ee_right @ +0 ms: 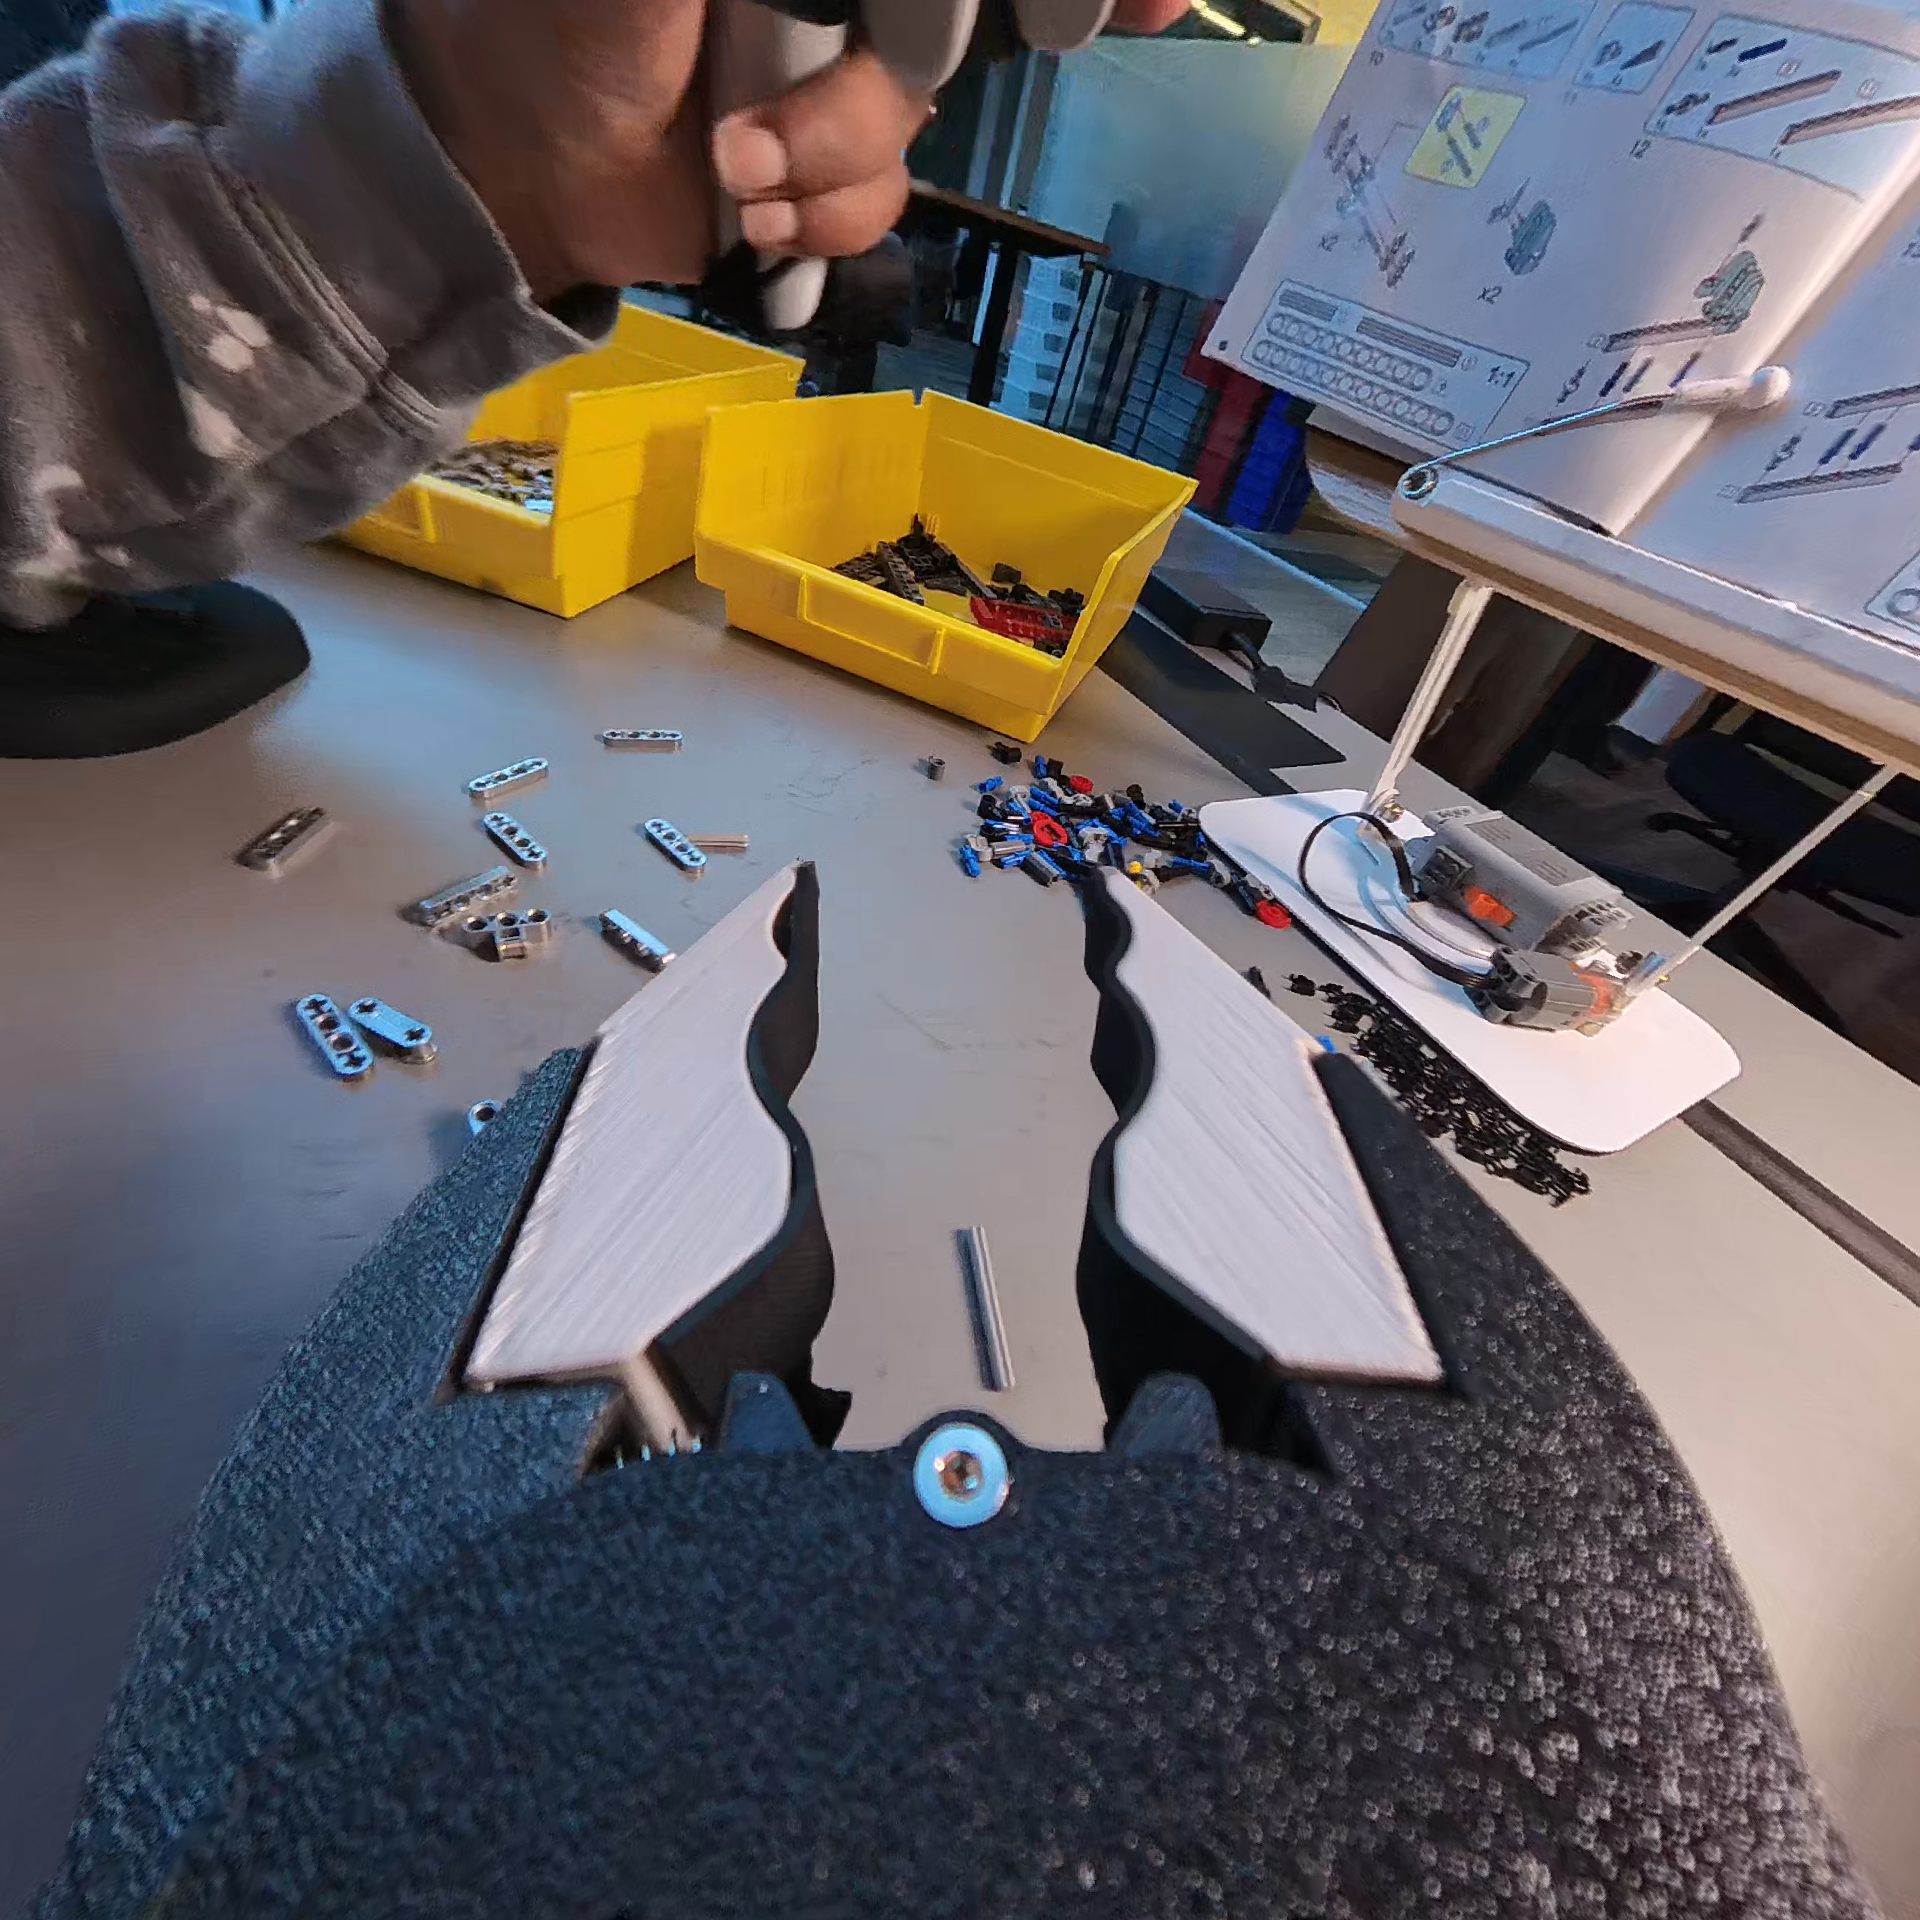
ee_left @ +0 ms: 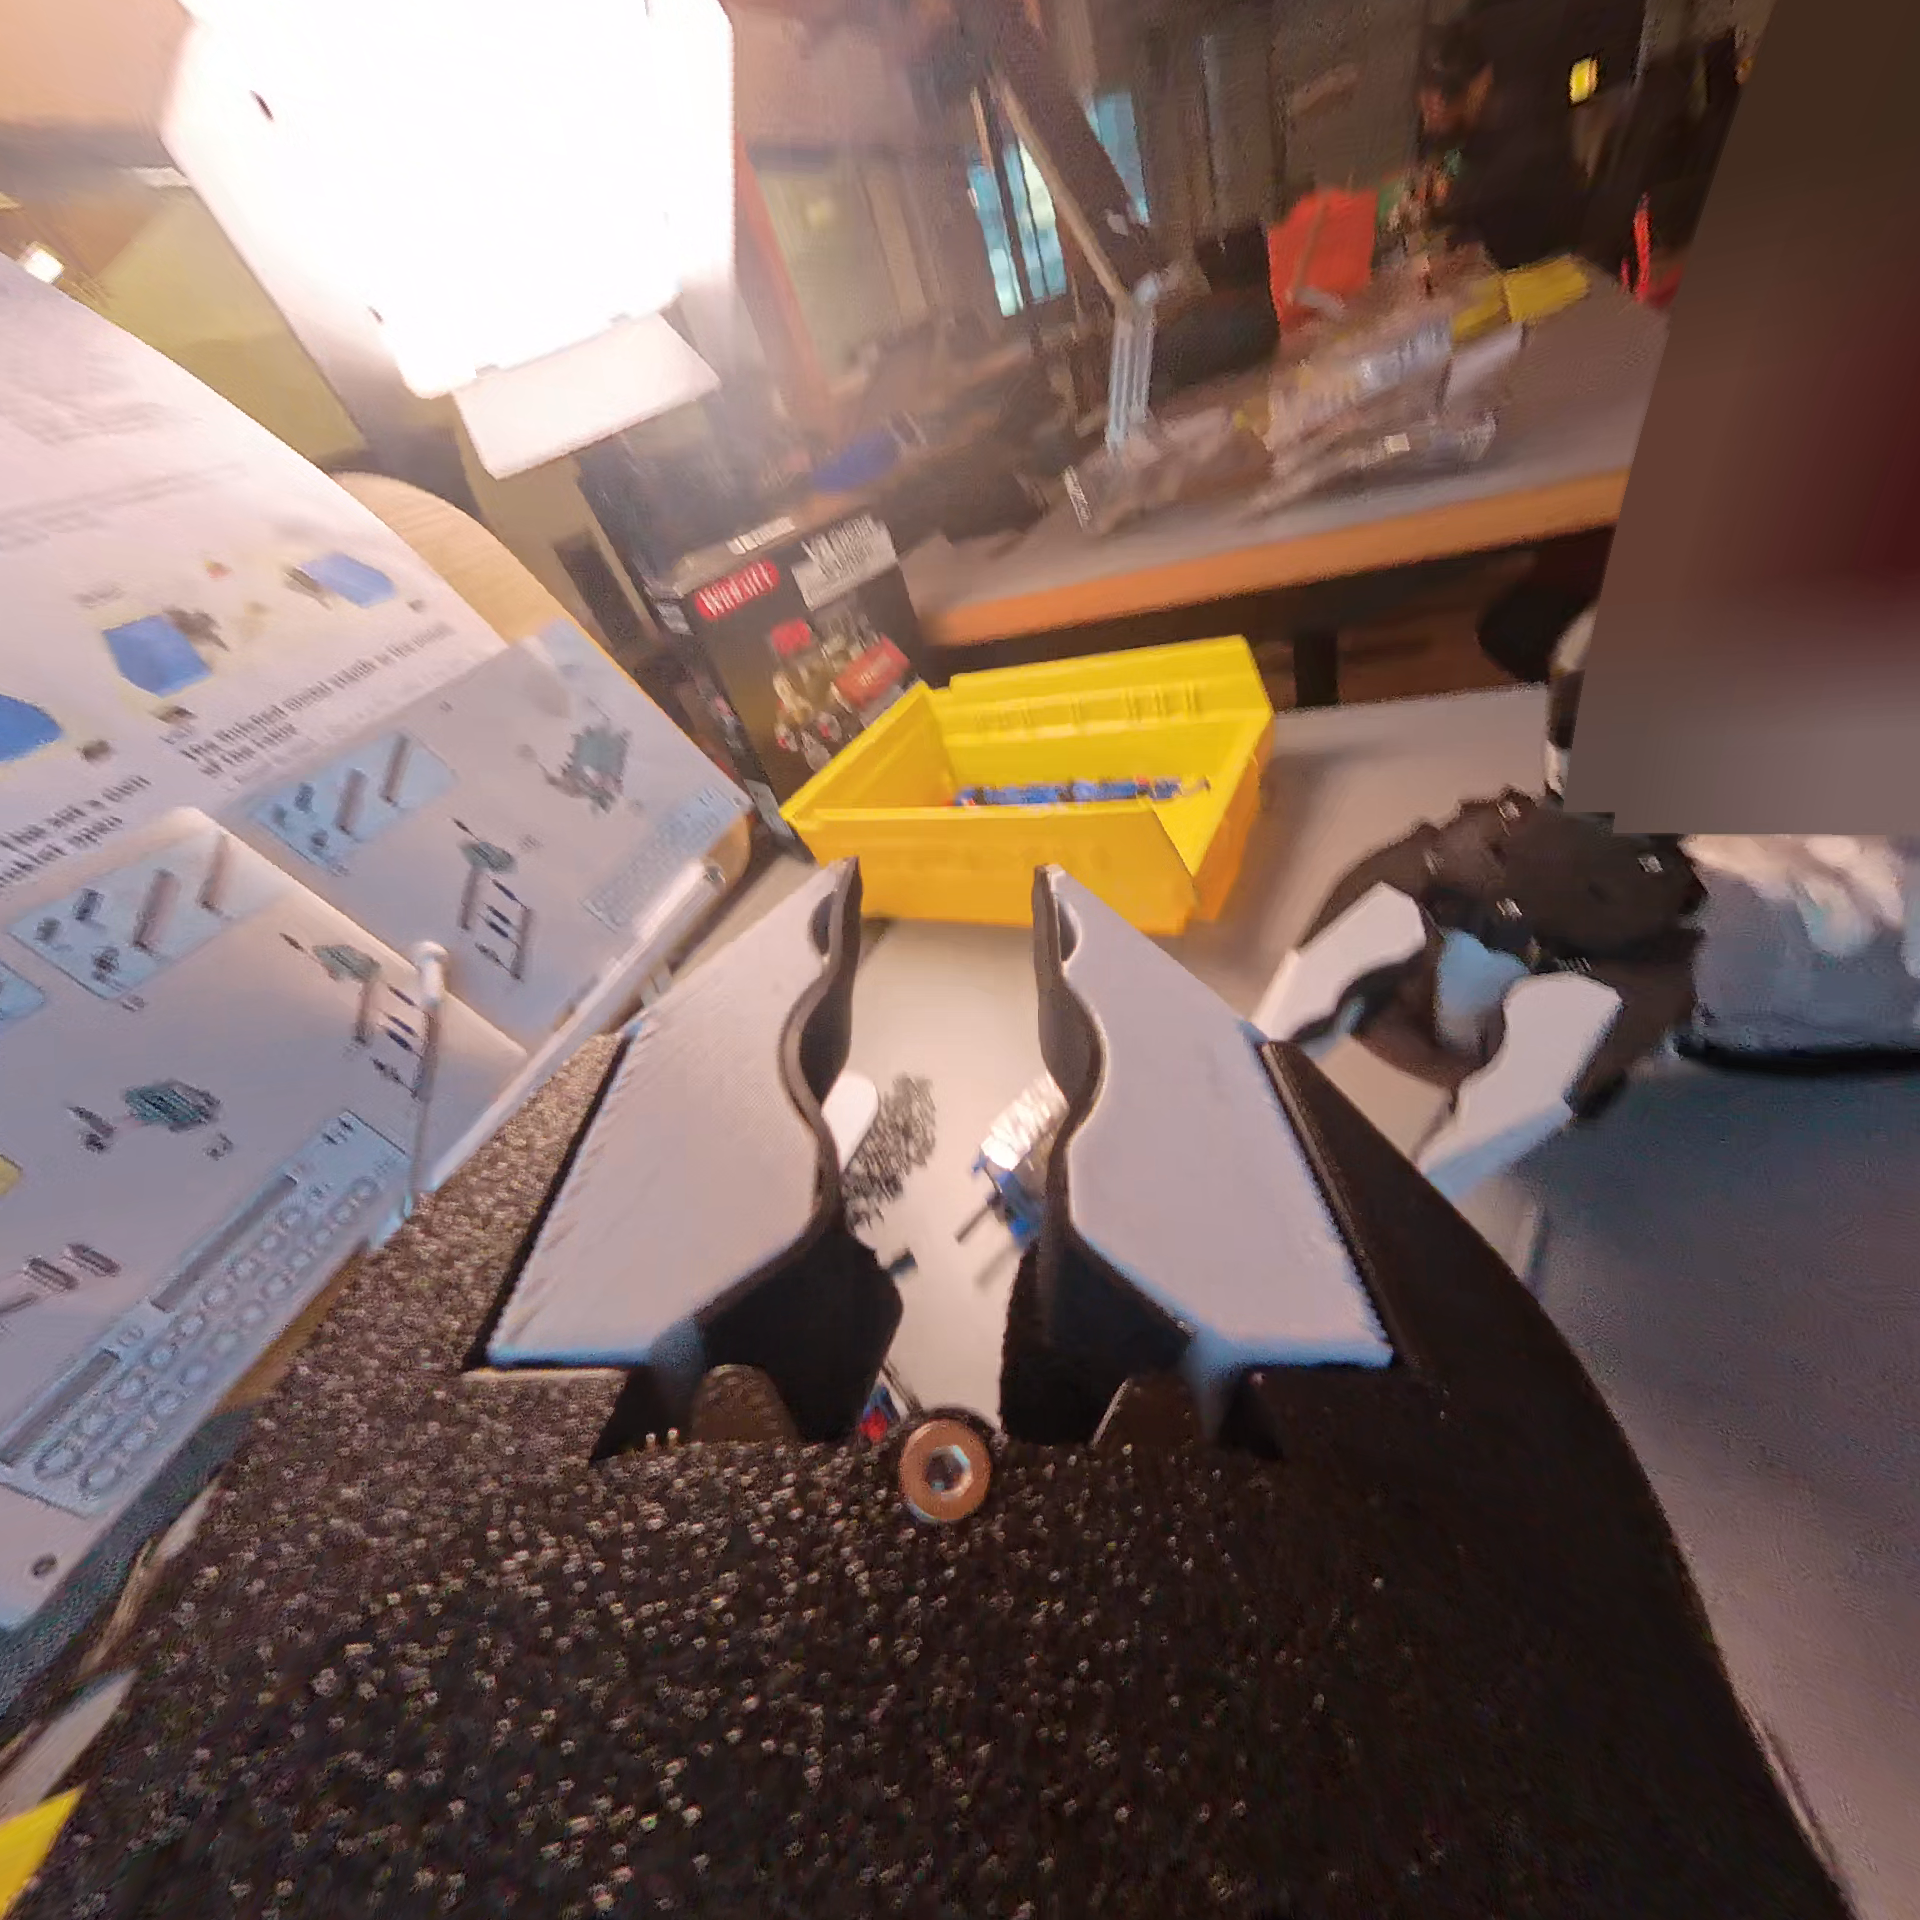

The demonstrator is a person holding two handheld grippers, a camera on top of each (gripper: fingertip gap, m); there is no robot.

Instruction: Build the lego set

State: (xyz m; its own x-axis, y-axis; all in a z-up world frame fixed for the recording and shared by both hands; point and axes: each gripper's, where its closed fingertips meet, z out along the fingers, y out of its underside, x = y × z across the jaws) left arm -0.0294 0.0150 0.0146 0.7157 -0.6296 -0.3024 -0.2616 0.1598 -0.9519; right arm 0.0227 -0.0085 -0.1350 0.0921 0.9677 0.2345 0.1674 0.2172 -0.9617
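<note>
left hand-held gripper point(ee_left: 945, 883) agape, empty | right hand-held gripper point(ee_right: 951, 883) agape over thin grey axle point(ee_right: 985, 1307)

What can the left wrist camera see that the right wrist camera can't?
Only the left wrist view shows the dark printed cardboard box behind its yellow plastic bin, and the other tool.

Only the right wrist view shows flat grey holed beams scattered on the table, a thin grey axle rod, and grey motors on the white stand base.

Both show the open instruction booklet.
</note>
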